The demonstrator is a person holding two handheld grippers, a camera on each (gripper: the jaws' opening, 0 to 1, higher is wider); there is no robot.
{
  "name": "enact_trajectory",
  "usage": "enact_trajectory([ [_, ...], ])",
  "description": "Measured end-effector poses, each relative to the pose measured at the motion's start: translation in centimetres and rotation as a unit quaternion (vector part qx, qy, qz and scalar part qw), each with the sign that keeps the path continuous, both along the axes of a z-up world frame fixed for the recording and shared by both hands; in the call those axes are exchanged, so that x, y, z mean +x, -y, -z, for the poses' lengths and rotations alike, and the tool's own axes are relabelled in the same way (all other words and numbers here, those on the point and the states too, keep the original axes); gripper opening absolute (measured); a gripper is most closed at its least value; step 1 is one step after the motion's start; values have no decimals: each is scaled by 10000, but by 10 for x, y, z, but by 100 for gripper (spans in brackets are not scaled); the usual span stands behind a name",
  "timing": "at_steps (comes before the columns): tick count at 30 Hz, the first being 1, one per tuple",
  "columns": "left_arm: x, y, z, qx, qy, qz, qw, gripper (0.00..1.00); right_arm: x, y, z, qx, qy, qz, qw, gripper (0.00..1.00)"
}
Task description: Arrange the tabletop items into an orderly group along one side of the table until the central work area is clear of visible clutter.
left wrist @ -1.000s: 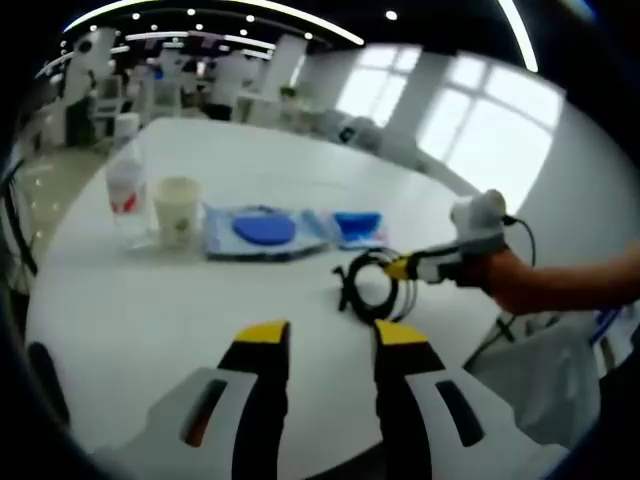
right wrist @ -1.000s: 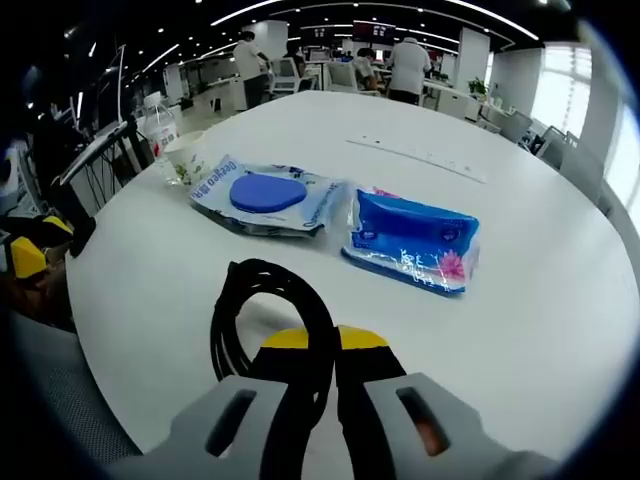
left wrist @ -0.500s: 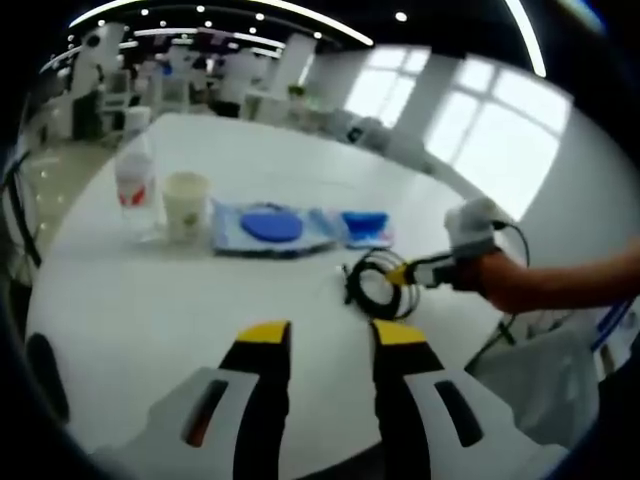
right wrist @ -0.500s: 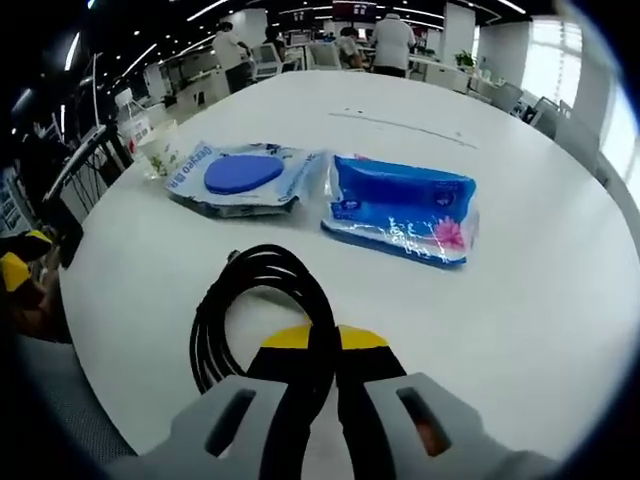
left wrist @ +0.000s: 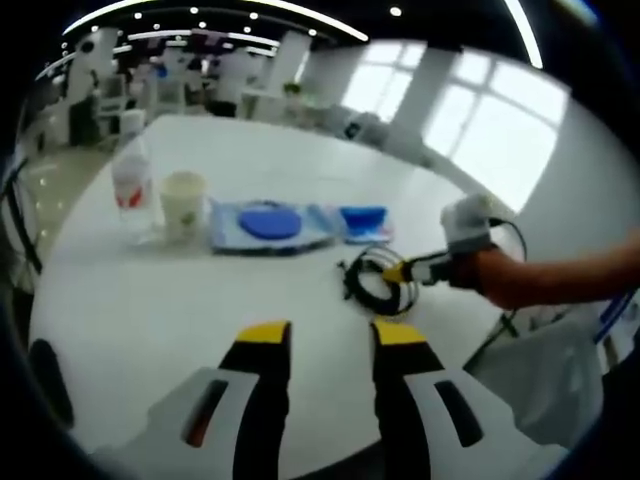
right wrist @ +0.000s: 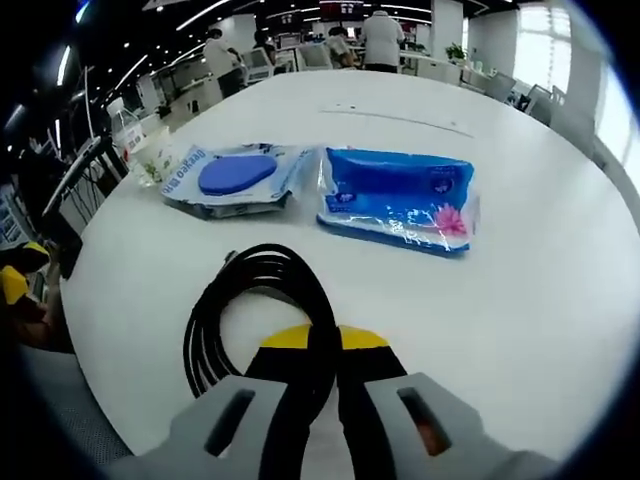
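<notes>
Altogether: one cable coil [right wrist: 262, 305], two packets [right wrist: 398, 198], one cup [left wrist: 181, 203], one bottle [left wrist: 131, 186].

Right gripper [right wrist: 322, 342] clamps black cable coil [right wrist: 252, 315] on table [right wrist: 520, 300]

A large open office with a dark ceiling [left wrist: 330, 8] carrying rows of small round spotlights and long curved light strips [left wrist: 215, 8]. Tall windows [left wrist: 480, 140] along one wall let in bright daylight, with white columns [left wrist: 415, 85] between them. The round white table [right wrist: 540, 270] stands in the foreground. Beyond it, desks [right wrist: 440, 70] with chairs [right wrist: 525, 97] and monitors fill the room, and several people [right wrist: 380, 40] stand with their backs turned near a screen [right wrist: 340, 9] hung high. A pale glossy floor [left wrist: 45, 180] shows in the left gripper view, and black metal frames [right wrist: 85, 175] stand beside the table
</notes>
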State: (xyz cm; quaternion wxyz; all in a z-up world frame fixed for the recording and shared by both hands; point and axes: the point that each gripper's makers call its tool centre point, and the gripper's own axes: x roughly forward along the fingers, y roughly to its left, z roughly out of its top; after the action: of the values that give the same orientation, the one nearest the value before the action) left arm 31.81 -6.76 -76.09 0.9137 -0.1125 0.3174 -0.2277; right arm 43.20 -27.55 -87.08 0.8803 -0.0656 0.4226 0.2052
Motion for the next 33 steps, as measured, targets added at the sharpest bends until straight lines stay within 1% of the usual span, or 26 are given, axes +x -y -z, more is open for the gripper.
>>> enact_trajectory([
  [13, -1, -2, 2, 0, -39, -33, 10000, 29, -1, 0, 1, 32, -3, 1, 10000, 6],
  [17, -1, -3, 2, -16, -42, -52, 10000, 29, 0, 1, -2, 12, 118, -10, 9999, 8],
  [19, 0, -3, 2, -11, -36, -57, 10000, 29, 2, 2, -6, 87, 212, 44, 9997, 13],
  [20, 0, -4, 2, 8, -30, -63, 10000, 29, 5, 1, -9, 202, 321, 105, 9992, 19],
  [21, 0, -4, 2, 11, -24, -63, 10000, 29, 6, 0, -11, 283, 354, 134, 9989, 26],
  [22, 0, -4, 2, -6, -21, -65, 10000, 29, 5, 0, -11, 302, 314, 106, 9990, 33],
  [23, 0, -3, 2, -11, -24, -63, 10000, 29, 4, -1, -10, 322, 300, 84, 9990, 36],
  [27, 0, -3, 2, -7, -28, -43, 10000, 29, 4, -4, -12, 389, 310, 24, 9988, 40],
  [33, -1, -3, 1, -6, -26, -34, 10000, 29, 2, -5, -11, 321, 295, -16, 9990, 40],
])
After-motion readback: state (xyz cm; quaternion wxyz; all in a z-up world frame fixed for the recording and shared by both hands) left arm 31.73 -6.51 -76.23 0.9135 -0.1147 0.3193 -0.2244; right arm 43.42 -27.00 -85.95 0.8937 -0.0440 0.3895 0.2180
